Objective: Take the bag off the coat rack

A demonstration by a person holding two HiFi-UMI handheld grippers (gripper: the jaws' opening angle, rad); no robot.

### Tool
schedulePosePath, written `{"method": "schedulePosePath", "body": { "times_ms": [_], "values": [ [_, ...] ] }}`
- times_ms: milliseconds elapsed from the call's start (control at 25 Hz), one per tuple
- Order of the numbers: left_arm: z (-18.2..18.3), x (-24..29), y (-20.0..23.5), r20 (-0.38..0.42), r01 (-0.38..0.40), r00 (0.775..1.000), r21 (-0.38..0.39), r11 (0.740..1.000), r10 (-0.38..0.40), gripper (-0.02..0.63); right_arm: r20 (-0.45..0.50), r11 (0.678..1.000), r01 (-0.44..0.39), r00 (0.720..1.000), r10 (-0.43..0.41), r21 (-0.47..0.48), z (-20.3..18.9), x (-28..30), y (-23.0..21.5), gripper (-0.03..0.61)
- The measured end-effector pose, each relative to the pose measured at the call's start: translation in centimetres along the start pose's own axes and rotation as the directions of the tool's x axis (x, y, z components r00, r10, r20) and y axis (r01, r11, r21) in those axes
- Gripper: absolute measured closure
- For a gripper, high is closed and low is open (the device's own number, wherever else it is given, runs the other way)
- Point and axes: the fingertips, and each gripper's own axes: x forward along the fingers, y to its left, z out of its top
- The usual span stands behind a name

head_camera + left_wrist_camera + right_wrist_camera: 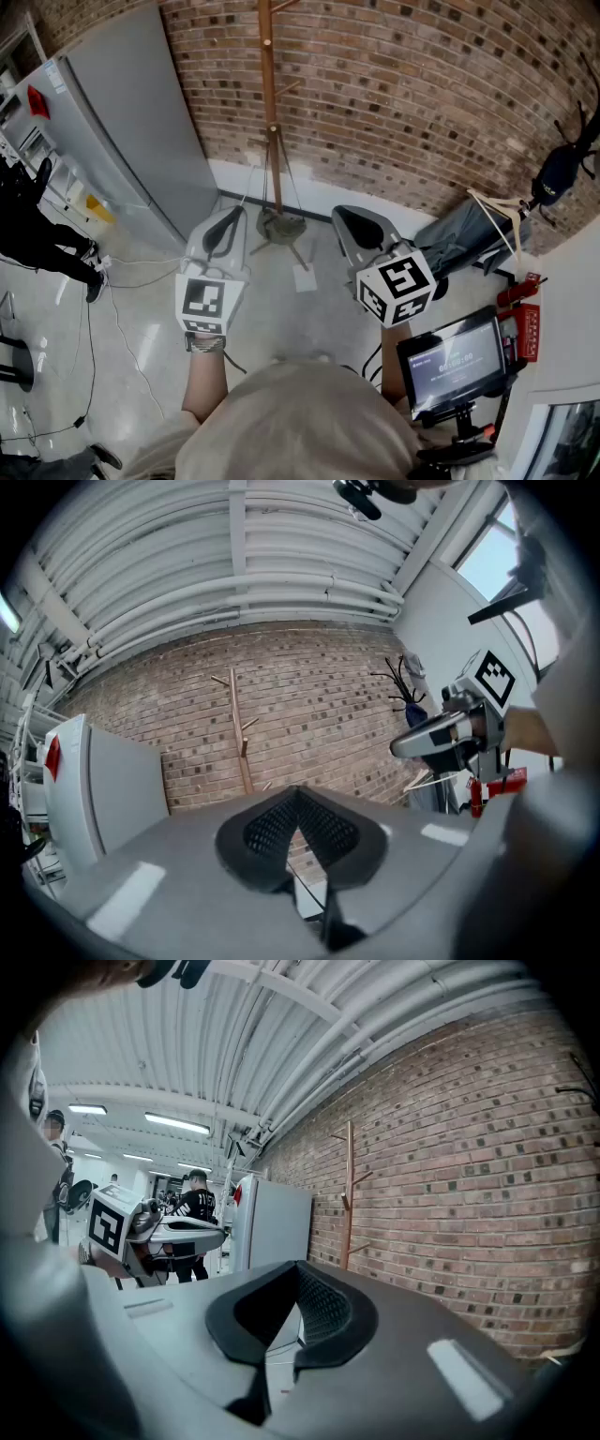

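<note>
A dark blue bag (pixel 560 172) hangs on a black coat rack at the far right edge of the head view; in the left gripper view the bag (pixel 415 688) shows small against the brick wall. A bare wooden coat rack (pixel 269 112) stands straight ahead. My left gripper (pixel 223 230) and right gripper (pixel 361 225) are held side by side in front of me, both pointing at the wall, far from the bag. Each is shut with nothing between its jaws, as the left gripper (pixel 298 803) and right gripper (pixel 298 1283) show in their own views.
A grey fridge (pixel 122 131) stands at the left by the brick wall. A person in black (pixel 37 234) is at the far left. A grey folded object (pixel 464 239), a red extinguisher (pixel 525 328) and a screen (pixel 450 361) crowd the right. Cables lie on the floor (pixel 112 281).
</note>
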Motion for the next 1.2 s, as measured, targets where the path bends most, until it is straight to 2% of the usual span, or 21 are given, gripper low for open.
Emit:
{"method": "schedulePosePath", "body": {
  "times_ms": [480,960,1200],
  "values": [
    [-2.0,2.2,-1.1,-0.052,-0.009,0.999,-0.007,1.0,0.008,0.615,0.044,0.996,-0.026,0.999,0.022,0.089,-1.1,0.5,-3.0,0.577],
    [-2.0,4.3,-3.4,-0.077,-0.097,0.992,-0.004,0.995,0.097,0.614,0.036,0.991,-0.122,0.992,0.12,0.057,-2.0,0.2,-6.6,0.577],
    [-2.7,5.3,-4.8,-0.1,-0.109,0.989,-0.017,0.994,0.107,0.615,0.024,0.99,-0.131,0.991,0.13,0.048,-2.9,0.1,-8.2,0.577]
  ]
}}
